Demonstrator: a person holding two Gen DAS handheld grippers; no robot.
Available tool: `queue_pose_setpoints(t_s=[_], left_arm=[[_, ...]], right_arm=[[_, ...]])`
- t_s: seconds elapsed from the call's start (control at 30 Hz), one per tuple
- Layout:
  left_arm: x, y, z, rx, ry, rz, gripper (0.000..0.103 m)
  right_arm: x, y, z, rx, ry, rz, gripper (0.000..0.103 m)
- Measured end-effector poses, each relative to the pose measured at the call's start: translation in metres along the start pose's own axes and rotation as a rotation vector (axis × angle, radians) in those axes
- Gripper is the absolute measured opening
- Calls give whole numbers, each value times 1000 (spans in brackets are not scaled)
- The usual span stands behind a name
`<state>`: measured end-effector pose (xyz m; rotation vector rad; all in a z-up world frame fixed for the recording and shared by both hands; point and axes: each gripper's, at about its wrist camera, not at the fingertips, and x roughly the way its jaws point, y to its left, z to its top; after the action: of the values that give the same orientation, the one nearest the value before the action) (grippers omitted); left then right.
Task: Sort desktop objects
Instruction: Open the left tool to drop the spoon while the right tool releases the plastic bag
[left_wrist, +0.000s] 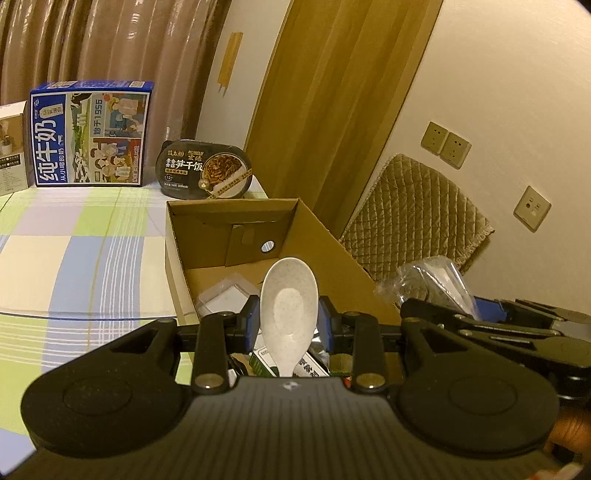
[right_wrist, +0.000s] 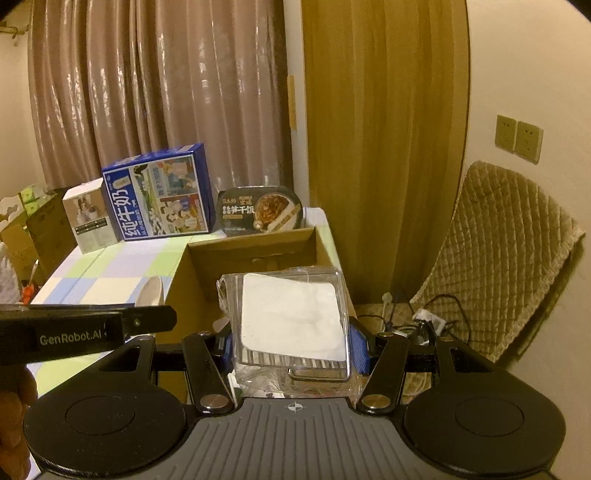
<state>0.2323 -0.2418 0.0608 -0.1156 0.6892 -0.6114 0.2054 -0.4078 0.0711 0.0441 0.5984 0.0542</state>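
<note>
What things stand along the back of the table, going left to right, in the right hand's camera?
White box → blue milk carton box → black meal bowl, with the open cardboard box just in front of it.

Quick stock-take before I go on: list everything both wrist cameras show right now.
spoon: one, speckled white, held in left gripper over the box
clear packet: one, transparent with white pad, held in right gripper
cardboard box: one, brown, open, on table's right edge
milk carton box: one, blue, back of table
small white box: one, left of milk box
instant rice bowl: one, black, behind cardboard box
tablecloth: one, checked green, blue, white
chair cushion: one, quilted tan, right
wall sockets: two visible here, beige
left gripper: black, blue pads
right gripper: black, blue pads
</note>
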Motion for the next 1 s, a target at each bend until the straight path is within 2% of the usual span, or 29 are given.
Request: queue_pose_setpoints(t_s=[0.57, 0.63, 0.67, 0.7, 1.0], left_arm=[[32, 19, 14, -64, 10, -9, 28], [36, 22, 16, -85, 13, -29, 27], [38, 23, 17, -96, 17, -29, 29], [39, 25, 18, -105, 17, -24, 35], [37, 34, 19, -92, 2, 18, 36]], right_arm=[[37, -5, 15, -19, 8, 4, 54], [40, -5, 15, -20, 8, 2, 54], [41, -6, 15, -18, 8, 1, 54], [42, -7, 15, -17, 8, 1, 54], [48, -10, 9, -9, 21, 6, 54]])
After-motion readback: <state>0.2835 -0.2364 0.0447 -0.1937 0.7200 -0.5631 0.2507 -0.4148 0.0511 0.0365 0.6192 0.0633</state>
